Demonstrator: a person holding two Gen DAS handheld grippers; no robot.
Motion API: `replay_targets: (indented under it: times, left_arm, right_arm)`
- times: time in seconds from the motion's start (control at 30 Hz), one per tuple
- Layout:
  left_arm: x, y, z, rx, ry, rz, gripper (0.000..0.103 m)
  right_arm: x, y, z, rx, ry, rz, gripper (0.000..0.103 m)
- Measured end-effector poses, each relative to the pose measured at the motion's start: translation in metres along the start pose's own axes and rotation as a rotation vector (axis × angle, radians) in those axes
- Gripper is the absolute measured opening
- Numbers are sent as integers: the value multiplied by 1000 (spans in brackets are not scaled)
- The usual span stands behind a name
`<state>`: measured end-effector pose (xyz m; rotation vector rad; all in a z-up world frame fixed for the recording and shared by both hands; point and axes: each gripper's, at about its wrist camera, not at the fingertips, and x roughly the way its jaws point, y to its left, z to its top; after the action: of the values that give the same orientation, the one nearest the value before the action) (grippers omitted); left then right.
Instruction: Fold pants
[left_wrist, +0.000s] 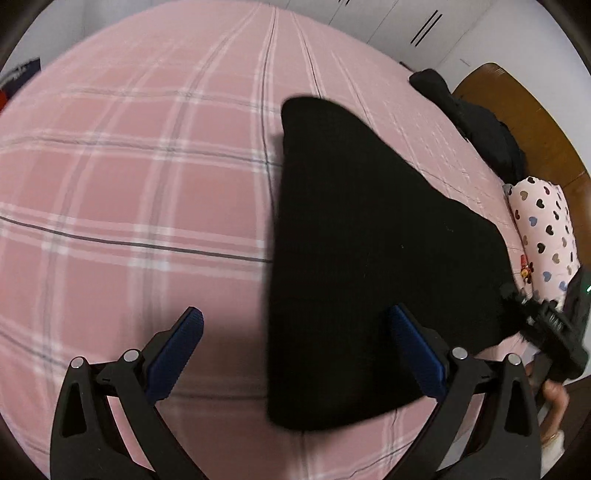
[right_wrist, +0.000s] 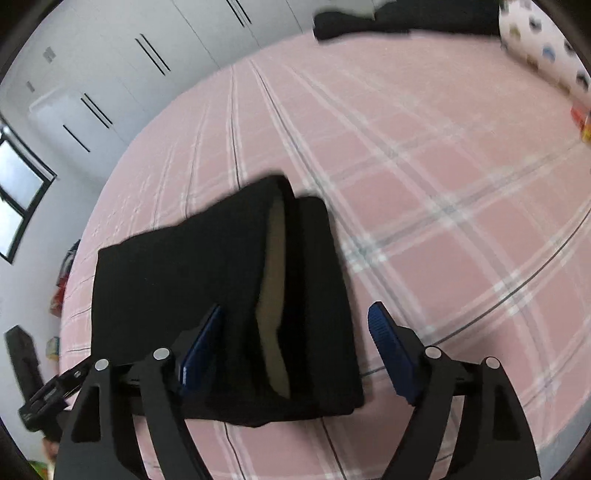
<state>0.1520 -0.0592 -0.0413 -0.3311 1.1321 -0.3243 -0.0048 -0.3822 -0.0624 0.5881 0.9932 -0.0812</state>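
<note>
The black pants (left_wrist: 362, 266) lie folded on the pink plaid bed (left_wrist: 129, 166). In the right wrist view the pants (right_wrist: 207, 295) show stacked layers with a tan lining (right_wrist: 273, 295) exposed along one edge. My left gripper (left_wrist: 295, 321) is open and empty above the near left edge of the pants. My right gripper (right_wrist: 295, 321) is open and empty, its fingers hovering on either side of the pants' near end. The right gripper also shows at the right edge of the left wrist view (left_wrist: 546, 325).
A heart-print pillow (left_wrist: 543, 236) and a dark pile of clothes (left_wrist: 476, 122) lie by the wooden headboard (left_wrist: 524, 110). White wardrobes (right_wrist: 122, 74) and a window (right_wrist: 18, 184) stand beyond the bed. A small red toy (left_wrist: 526, 269) lies near the pillow.
</note>
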Motion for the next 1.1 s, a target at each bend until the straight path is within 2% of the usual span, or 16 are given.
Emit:
replay_targets:
  times: [0.13,0.17,0.2,0.23,0.3,0.33,0.37,0.4,0.53,0.6,0.63,0.7,0.77,0.83,0.9,1.1]
  left_arm:
    - [13,0,3,-33,0,-35,98]
    - [13,-1,4,-30,-12,-56,98]
    - [13,-1,4,-31,-23,-89,81]
    - [13,-1,5,-31,-18,-144,58]
    - [9,2,11,-56,-5,-178,37]
    - [1,2,13,-47,-18,-184,35]
    - [-9,1,15,-27,-36,-185,33]
    - [-25,0,18,3,-64,-172,32]
    - [-88,11,23,60,-179,-73,32]
    - [-110,30,18,61,-191,-2,37]
    - [-113,41,14,63,-177,55,41]
    - [-106,61,-2,73,-159,224,58]
    - [-92,74,-19,88,-138,384,59]
    - [-85,80,-34,82,-134,396,69]
    - [-83,81,-39,47,-156,410,89]
    - [-75,72,-47,82,-165,458,91]
  right_arm:
    - [20,-9,-2,95,54,72,83]
    - [23,-7,-5,90,46,76,78]
    - [24,-3,-6,70,42,84,61]
    - [20,4,-7,46,31,78,58]
    - [7,19,-8,20,9,100,49]
    - [0,27,-8,9,-2,128,48]
    - [-8,42,-6,-20,-11,160,37]
    - [-13,55,-4,-52,-14,178,35]
    - [-24,116,-18,-181,-16,266,35]
    - [-5,132,-34,-203,26,278,38]
    - [10,135,-42,-215,54,263,40]
    - [45,134,-63,-249,91,125,55]
    - [46,131,-80,-223,17,86,57]
    - [32,140,-86,-228,-51,62,59]
    - [21,152,-89,-283,-88,33,59]
    - [36,162,-97,-356,-27,-4,59]
